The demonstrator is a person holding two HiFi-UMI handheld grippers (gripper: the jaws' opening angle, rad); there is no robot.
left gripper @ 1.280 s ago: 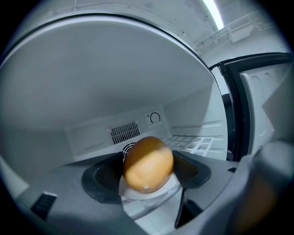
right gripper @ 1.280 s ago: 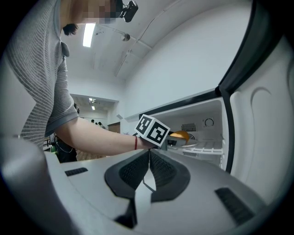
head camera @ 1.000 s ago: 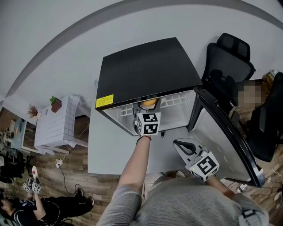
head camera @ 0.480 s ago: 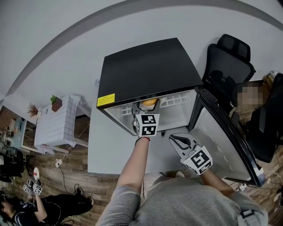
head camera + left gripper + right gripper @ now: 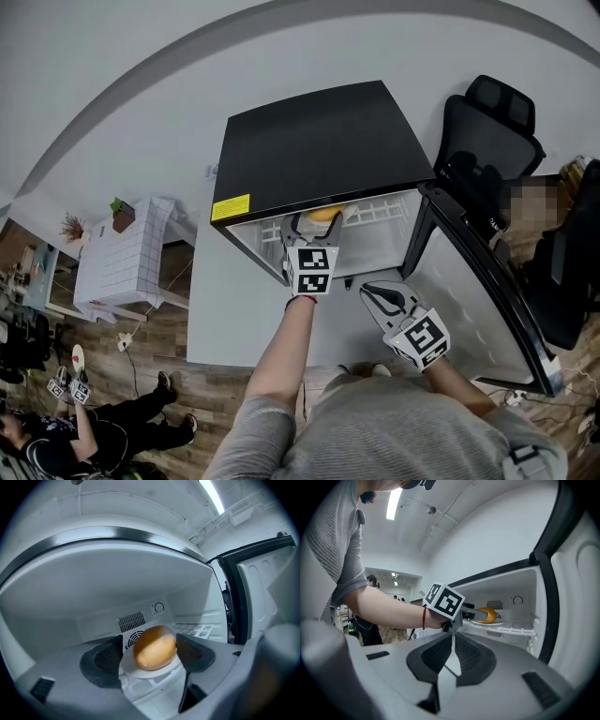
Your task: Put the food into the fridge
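A small black fridge (image 5: 319,150) stands with its door (image 5: 469,300) swung wide to the right. My left gripper (image 5: 314,225) reaches into the upper compartment, shut on a white plate (image 5: 150,671) that carries a golden-brown bread roll (image 5: 154,647). The plate sits between the two pads, just above the white wire shelf (image 5: 511,629). The right gripper view shows the same roll (image 5: 487,615) on its plate at shelf level. My right gripper (image 5: 369,290) hangs in front of the open fridge, below the left arm. It (image 5: 452,651) is shut with nothing in it.
A black office chair (image 5: 487,141) stands right behind the fridge door. A white table with a grid cloth (image 5: 122,262) is at the left, and a person (image 5: 56,441) sits at the bottom left. A thermostat dial (image 5: 159,607) and a vent are on the fridge's back wall.
My right gripper has come up and left, closer to the fridge opening. The left gripper stays inside the fridge with the plate, barely shifted.
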